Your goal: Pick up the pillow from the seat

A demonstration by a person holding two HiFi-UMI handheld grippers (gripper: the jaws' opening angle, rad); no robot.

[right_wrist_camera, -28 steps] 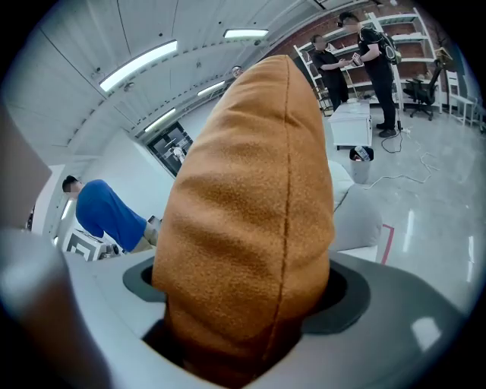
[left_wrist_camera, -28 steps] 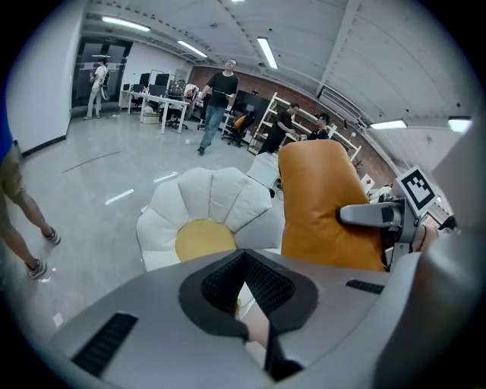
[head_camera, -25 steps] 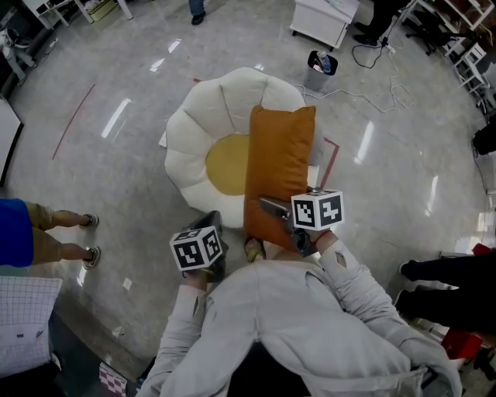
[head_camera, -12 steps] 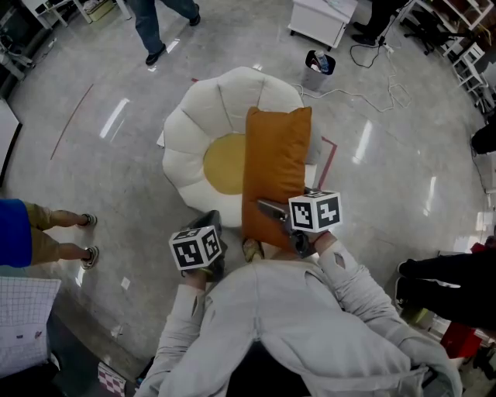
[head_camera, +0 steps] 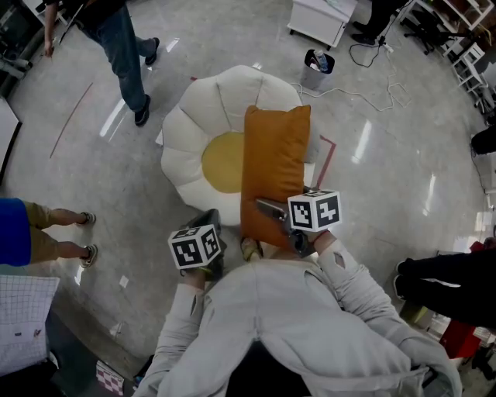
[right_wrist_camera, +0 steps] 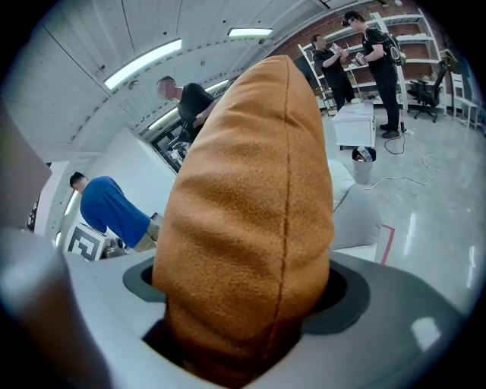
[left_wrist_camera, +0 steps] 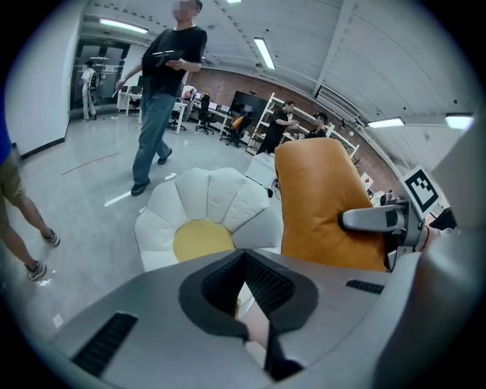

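Observation:
An orange pillow point(head_camera: 275, 167) stands on edge over the right side of the white flower-shaped seat point(head_camera: 194, 132) with its yellow centre. My right gripper point(head_camera: 280, 223) is shut on the pillow's near end, and the fabric point(right_wrist_camera: 250, 205) fills the space between its jaws. In the left gripper view the pillow point(left_wrist_camera: 319, 197) rises to the right of the seat point(left_wrist_camera: 205, 205), with the right gripper's finger point(left_wrist_camera: 376, 219) against it. My left gripper point(head_camera: 208, 231) hangs by the seat's near edge, shut, with nothing held point(left_wrist_camera: 244, 266).
A person in dark clothes point(head_camera: 116, 46) walks past the seat's far left. Another person's legs point(head_camera: 58, 233) stand at the left, and someone in black point(head_camera: 449, 287) at the right. A small bin point(head_camera: 318, 66), a white cabinet point(head_camera: 322, 19) and a floor cable point(head_camera: 364, 97) lie beyond.
The walking person has come further into view at the upper left, nearer the seat. The pillow and both grippers have barely shifted.

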